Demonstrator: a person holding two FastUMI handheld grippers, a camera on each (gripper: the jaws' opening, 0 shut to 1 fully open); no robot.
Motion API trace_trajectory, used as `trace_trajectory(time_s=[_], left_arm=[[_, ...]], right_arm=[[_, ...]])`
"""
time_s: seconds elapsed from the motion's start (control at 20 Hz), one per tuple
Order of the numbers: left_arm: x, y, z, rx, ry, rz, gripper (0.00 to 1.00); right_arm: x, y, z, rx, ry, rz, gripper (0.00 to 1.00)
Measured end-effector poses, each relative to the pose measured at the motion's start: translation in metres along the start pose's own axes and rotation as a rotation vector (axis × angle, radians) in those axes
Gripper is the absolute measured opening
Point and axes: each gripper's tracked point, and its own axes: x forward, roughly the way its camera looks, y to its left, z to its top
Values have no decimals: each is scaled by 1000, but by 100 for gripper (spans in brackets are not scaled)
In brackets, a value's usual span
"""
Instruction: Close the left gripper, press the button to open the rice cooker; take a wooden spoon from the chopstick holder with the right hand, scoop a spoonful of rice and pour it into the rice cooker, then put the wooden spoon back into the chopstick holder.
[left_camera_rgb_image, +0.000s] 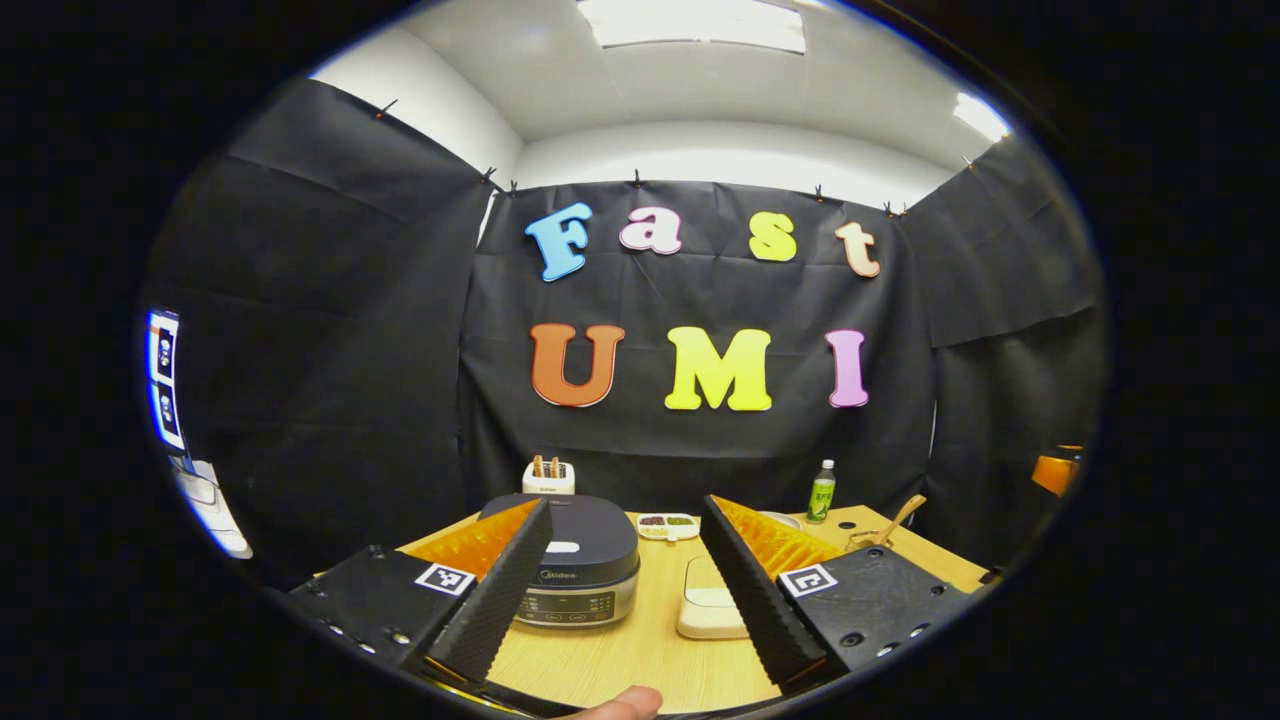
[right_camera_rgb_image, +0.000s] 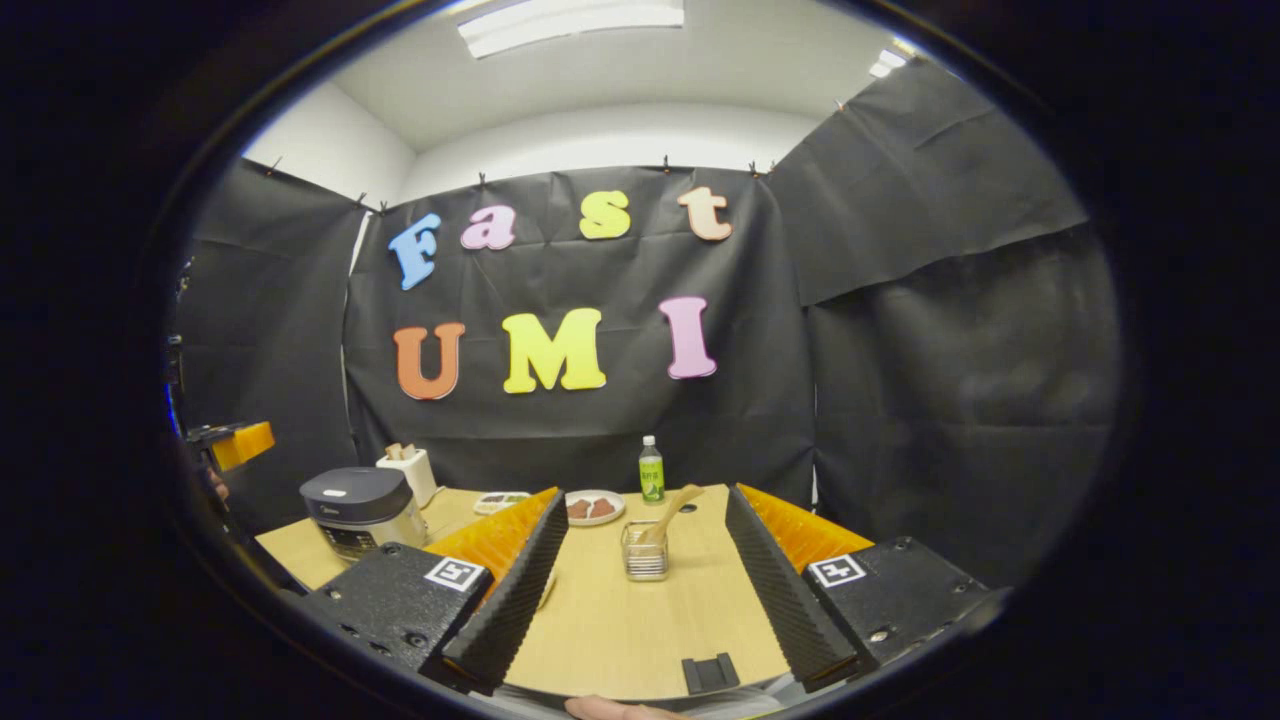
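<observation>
Right now my left hand-held gripper (left_camera_rgb_image: 625, 590) has fingers spread wide, rice cooker (left_camera_rgb_image: 580, 570) just ahead between them, lid down. Right hand-held gripper (right_camera_rgb_image: 640, 600) also apart, chopstick holder (right_camera_rgb_image: 646, 552) straight ahead with wooden spoon (right_camera_rgb_image: 670, 512) leaning in it. I judge the spoon light, stiff, smooth; grab mid-handle. Bench (right_camera_rgb_image: 610, 630) open around holder; bottle (right_camera_rgb_image: 651, 470) stands beyond.

Both cams sit low at table's (left_camera_rgb_image: 640, 650) near edge, facing back wall. Left gripper view close on rice cooker (left_camera_rgb_image: 580, 560); right gripper view faces chopstick holder (right_camera_rgb_image: 645, 552). Shared: cooker, bottle (right_camera_rgb_image: 651, 470).
</observation>
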Motion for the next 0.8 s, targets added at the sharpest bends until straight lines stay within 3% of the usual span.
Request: trace_trajectory(time_s=[0.05,0.1,0.15,0.2,0.6,0.8], left_arm=[[-7,-3,1,-1,-1,-13,94],[-14,-1,8,-1,-16,-10,94],[-19,0,12,-2,-26,-13,83],[-24,-1,16,-8,-30,-19,94],[-45,1,35,-23,-45,-25,94],[-47,5,36,20,-44,-15,94]], right_arm=[[1,-3,3,-1,0,-11,100],[1,-6,6,2,-2,-17,100],[1,-5,7,6,-2,-18,100],[0,-5,9,6,-1,-16,100],[2,-2,27,-53,-19,-29,99],[-6,-1,41,-52,-57,-45,99]])
